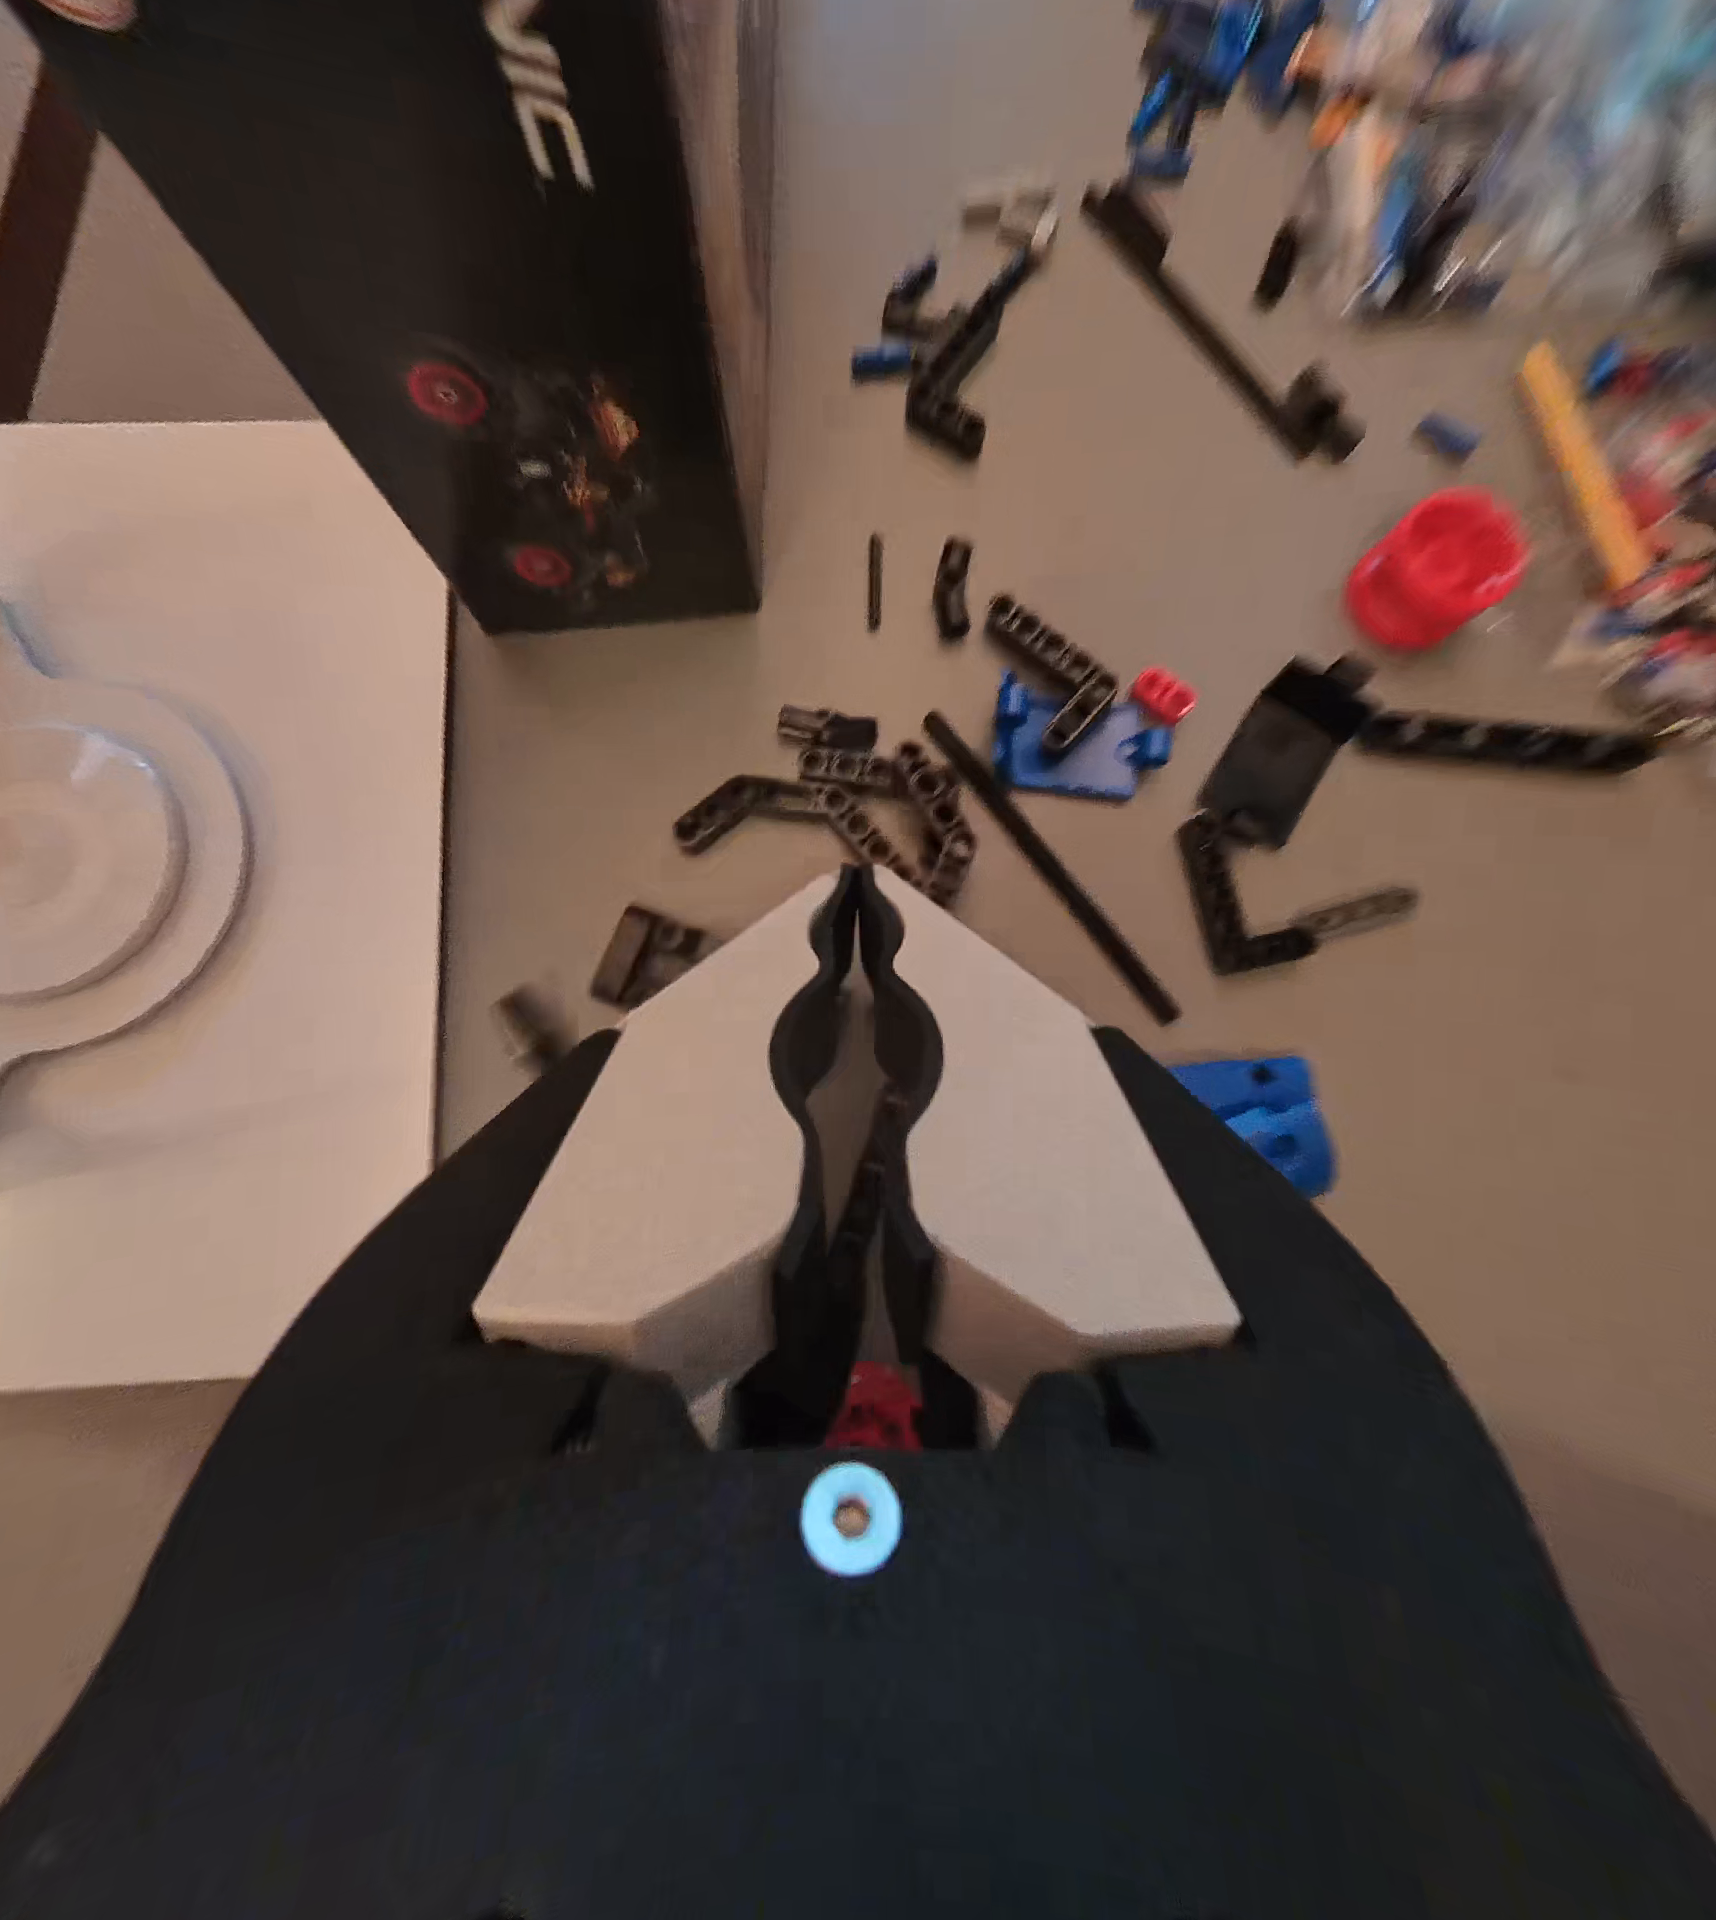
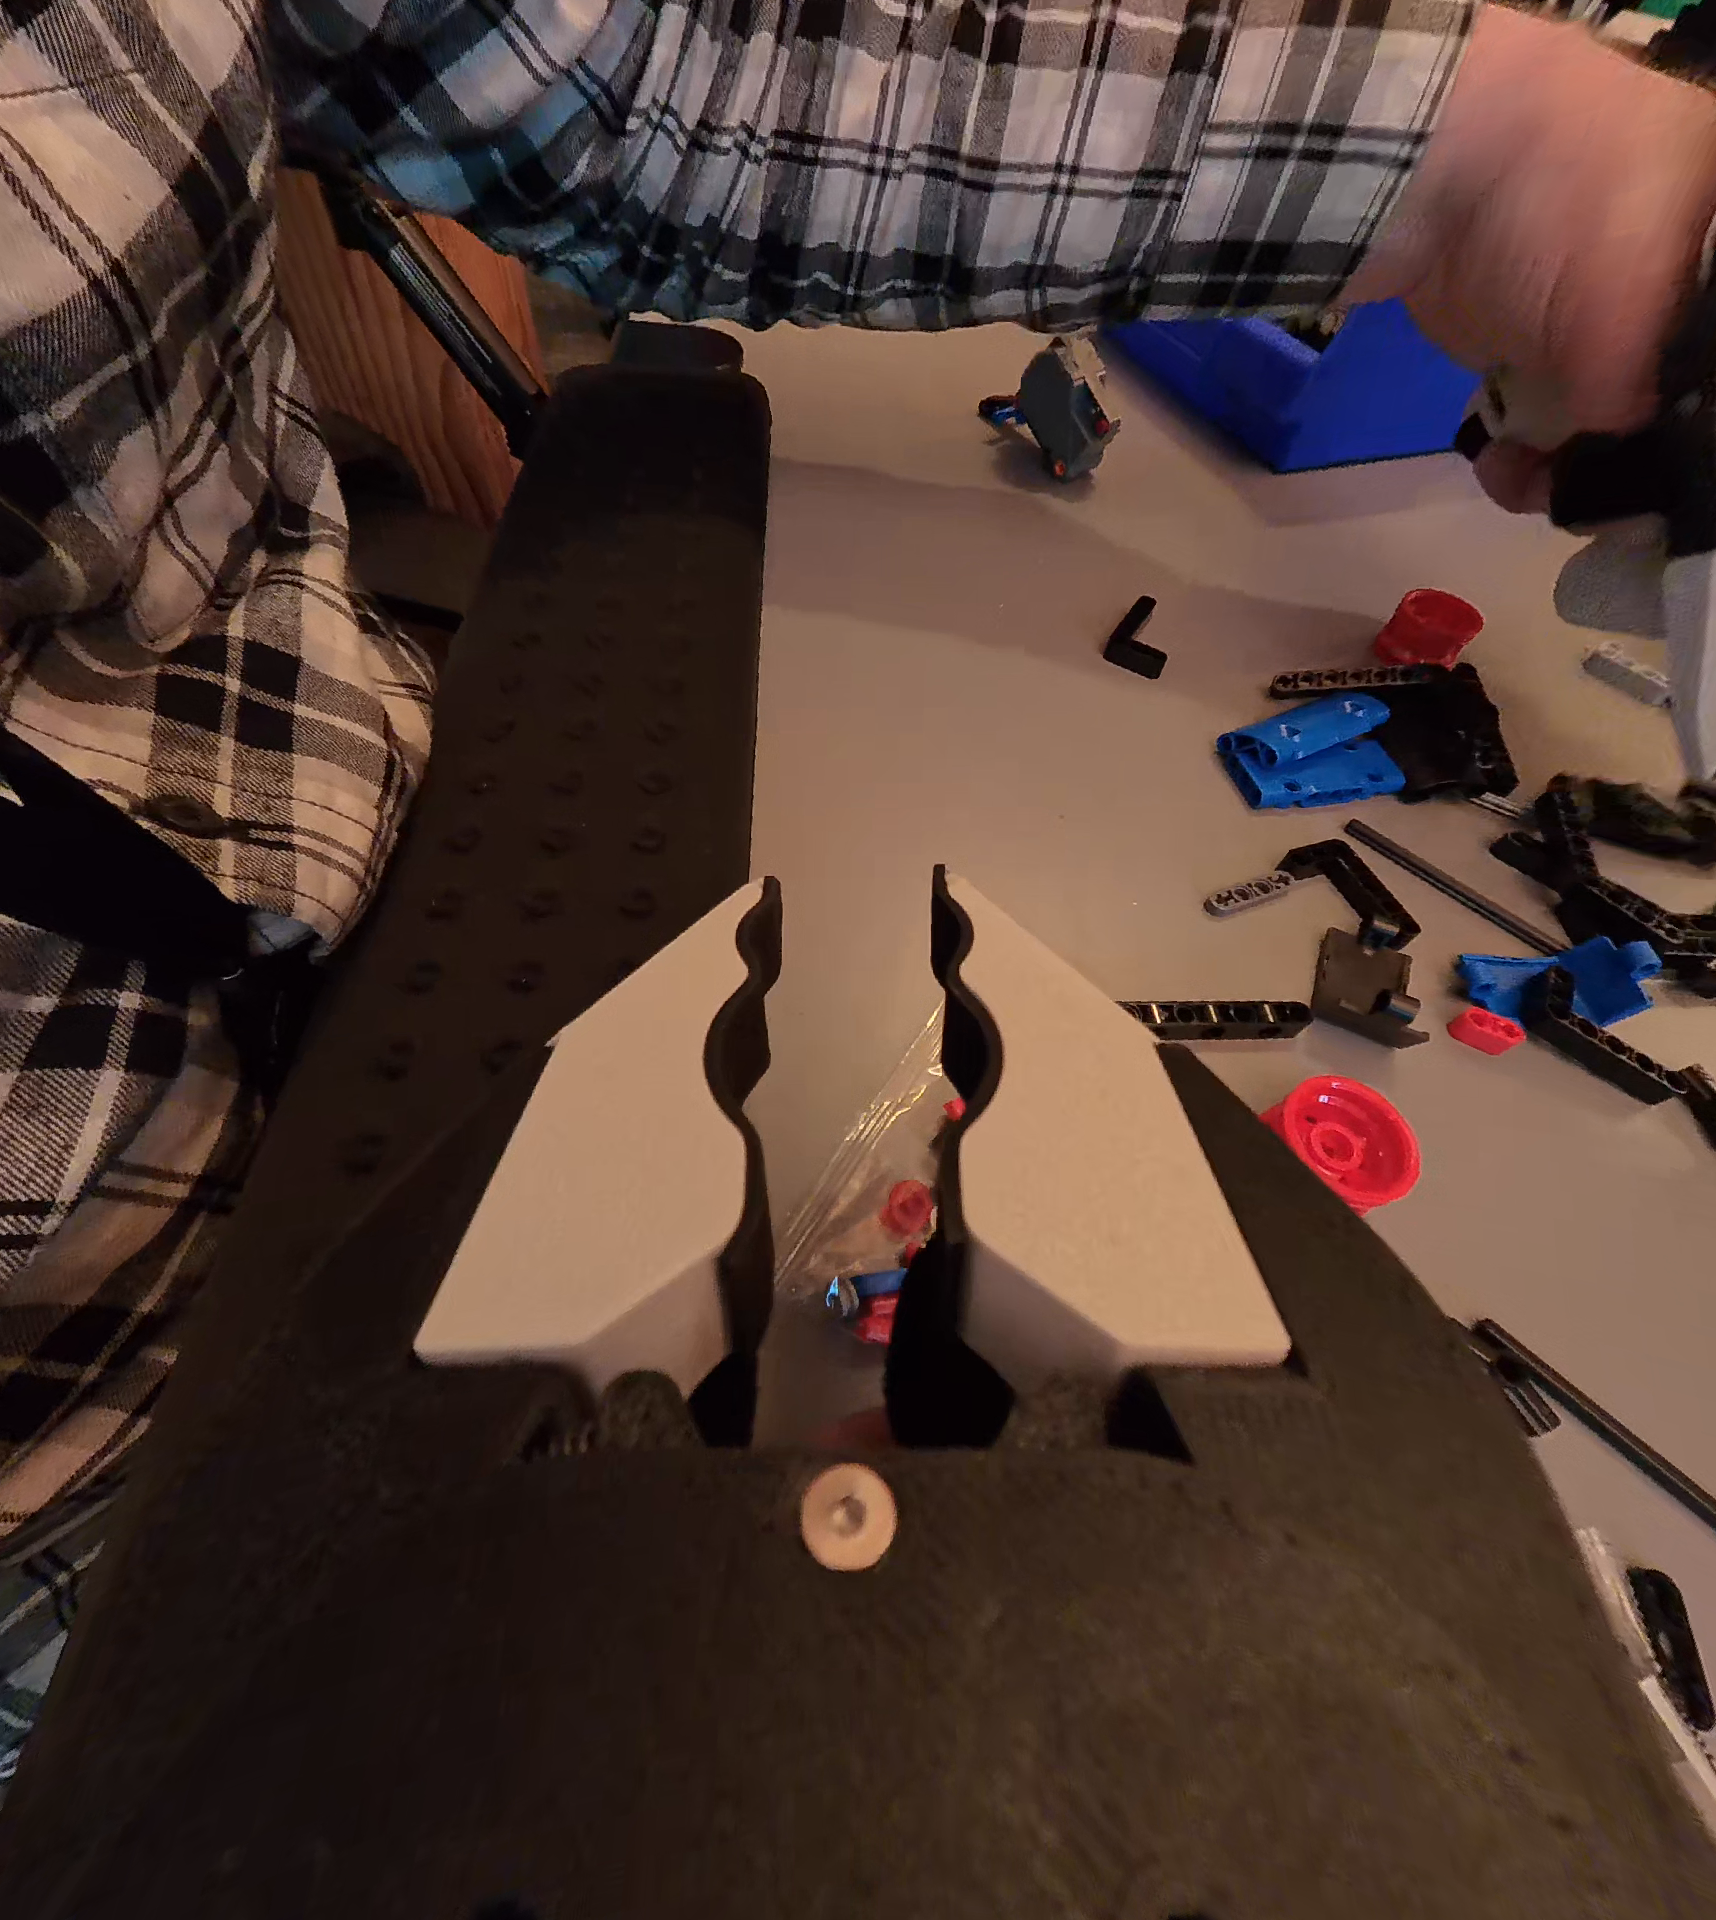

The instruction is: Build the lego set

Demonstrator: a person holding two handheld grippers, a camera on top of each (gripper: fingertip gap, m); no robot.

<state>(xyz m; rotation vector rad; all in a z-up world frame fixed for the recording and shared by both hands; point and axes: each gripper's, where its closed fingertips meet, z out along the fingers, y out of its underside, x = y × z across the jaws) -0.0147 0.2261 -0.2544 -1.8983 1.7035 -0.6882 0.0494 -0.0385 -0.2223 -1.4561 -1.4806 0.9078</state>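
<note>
**Black beams, blue panels and red wheels spread across the tabletop**

Grey tabletop (image 1: pixel 1456 1143) carries the loose lego pieces. In the left wrist view, the left hand-held gripper (image 1: pixel 855 883) has its jaws pressed together at the tips; a black studded beam (image 1: pixel 869 1195) runs back between the fingers, with a red piece at its rear end, though blur hides how firmly it is clamped. Just beyond the tips, at 12 o'clock, lies a cluster of black beams (image 1: pixel 875 800). A blue panel (image 1: pixel 1077 743) with a small red connector (image 1: pixel 1163 694) lies at 1 o'clock, a red wheel hub (image 1: pixel 1436 571) at 2 o'clock, and a long black axle (image 1: pixel 1051 868) runs diagonally beside the fingers. The black set box (image 1: pixel 480 312) stands at 11 o'clock; a clear plastic tray (image 1: pixel 54 831) rests on a white surface (image 1: pixel 293 582) at 9 o'clock. The far pile at 1 o'clock is too blurred to resolve.

In the right wrist view, the right hand-held gripper (image 2: pixel 854 883) stands with its jaws apart, holding nothing. Below the gap lies a clear bag of small parts (image 2: pixel 875 1184) holding red and blue pieces. A red wheel (image 2: pixel 1347 1138) lies at 3 o'clock, blue curved panels (image 2: pixel 1311 748) at 2 o'clock, and a small black angle piece (image 2: pixel 1136 642) at 1 o'clock. A wide black studded plate (image 2: pixel 584 727) extends toward 11 o'clock. A person's hand (image 2: pixel 1560 260) in a plaid sleeve (image 2: pixel 885 156) grips the other tool at 2 o'clock.
</note>
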